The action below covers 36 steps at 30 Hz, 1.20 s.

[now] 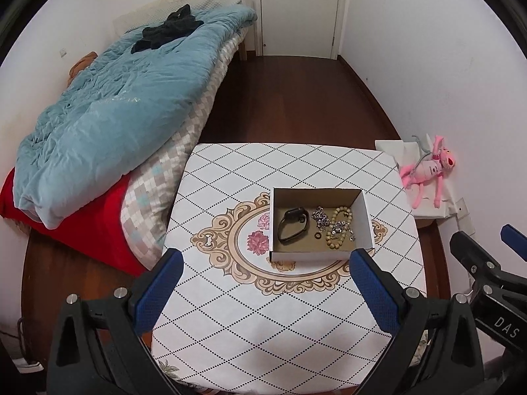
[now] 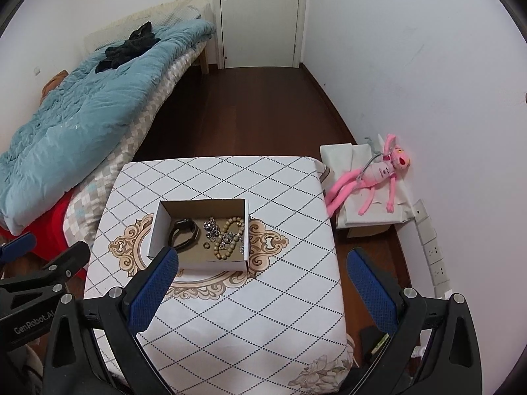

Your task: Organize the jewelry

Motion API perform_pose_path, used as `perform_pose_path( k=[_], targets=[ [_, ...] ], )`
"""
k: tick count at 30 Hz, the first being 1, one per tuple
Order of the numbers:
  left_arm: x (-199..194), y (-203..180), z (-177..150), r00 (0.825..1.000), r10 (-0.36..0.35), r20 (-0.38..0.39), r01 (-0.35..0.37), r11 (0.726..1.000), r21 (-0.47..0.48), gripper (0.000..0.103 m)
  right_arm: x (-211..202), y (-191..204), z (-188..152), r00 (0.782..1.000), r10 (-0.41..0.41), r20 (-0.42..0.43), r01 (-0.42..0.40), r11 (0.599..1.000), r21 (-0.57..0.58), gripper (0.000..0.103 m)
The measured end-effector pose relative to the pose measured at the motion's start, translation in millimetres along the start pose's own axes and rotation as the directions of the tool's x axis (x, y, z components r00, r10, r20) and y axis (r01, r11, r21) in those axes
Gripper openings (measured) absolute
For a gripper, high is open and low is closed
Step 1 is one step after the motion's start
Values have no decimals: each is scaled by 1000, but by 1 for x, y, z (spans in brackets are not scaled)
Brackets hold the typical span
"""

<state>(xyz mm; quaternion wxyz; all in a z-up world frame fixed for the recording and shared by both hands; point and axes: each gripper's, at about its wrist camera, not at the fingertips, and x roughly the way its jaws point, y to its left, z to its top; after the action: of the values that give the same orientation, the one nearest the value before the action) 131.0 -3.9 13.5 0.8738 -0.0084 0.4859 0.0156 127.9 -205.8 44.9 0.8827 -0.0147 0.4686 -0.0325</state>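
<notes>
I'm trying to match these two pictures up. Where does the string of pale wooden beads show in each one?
Left wrist view: the string of pale wooden beads lies in the right half of the open white cardboard box, right of centre.
Right wrist view: same beads, in the box's right half, left of centre.
Shared landmark: the pink plush toy by the right wall.

Table and what sits on it
A table (image 1: 250,322) covered in a diamond-patterned white cloth (image 2: 270,322) carries one open cardboard box (image 1: 366,220), standing over the cloth's ornate oval print.
</notes>
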Motion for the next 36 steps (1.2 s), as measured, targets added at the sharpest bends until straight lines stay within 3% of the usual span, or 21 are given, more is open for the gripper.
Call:
perform_pose_path(
  k=[36],
  targets=[
    [2, 6, -8, 1000, 16, -6, -16, 1000, -4, 103, 4, 2, -5, 999, 11, -38, -12, 999, -29, 103]
  ],
)
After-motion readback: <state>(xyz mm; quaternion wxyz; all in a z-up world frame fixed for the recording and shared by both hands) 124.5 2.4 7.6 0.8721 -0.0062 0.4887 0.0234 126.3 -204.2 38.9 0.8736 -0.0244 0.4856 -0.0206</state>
